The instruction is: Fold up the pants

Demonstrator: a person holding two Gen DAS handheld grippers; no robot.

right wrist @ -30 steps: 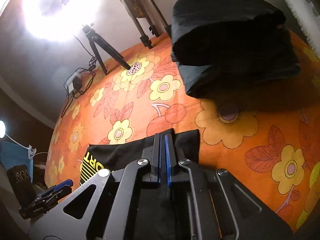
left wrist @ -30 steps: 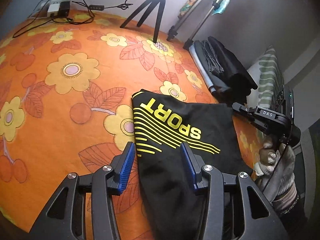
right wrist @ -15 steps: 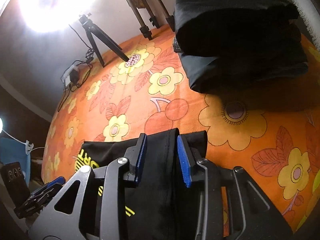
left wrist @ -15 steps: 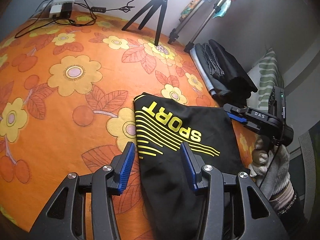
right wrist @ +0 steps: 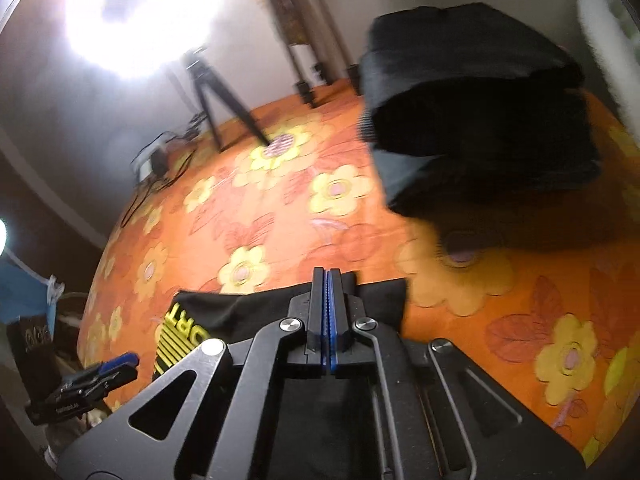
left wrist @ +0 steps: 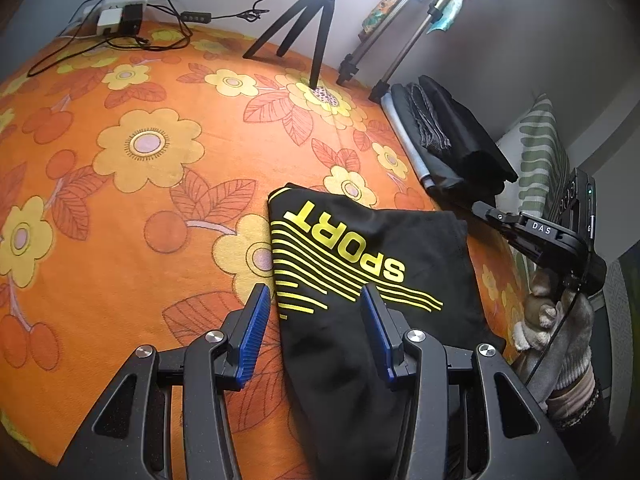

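Observation:
Black pants (left wrist: 420,248) with a yellow "SPORT" print lie folded flat on the orange flowered bedspread (left wrist: 140,200). My left gripper (left wrist: 316,320) is open just above them; its blue pads straddle the pants' left edge without pressing. My right gripper (right wrist: 328,276) is shut, pads together, with no cloth visible between them. It hovers over the far right corner of the pants (right wrist: 224,312). In the left wrist view the right gripper (left wrist: 480,210) shows in a gloved hand (left wrist: 560,328) beside that corner. The left gripper (right wrist: 120,362) shows at the lower left of the right wrist view.
A stack of dark folded clothes (left wrist: 460,140) lies at the bed's far right, also large in the right wrist view (right wrist: 480,120). A black tripod (left wrist: 316,20) stands on the far edge. A power strip with cables (left wrist: 120,20) sits far left. A striped pillow (left wrist: 540,152) lies behind the stack.
The right gripper's jaws went from shut to open over the pants' corner and are shut again now. The left gripper has not moved.

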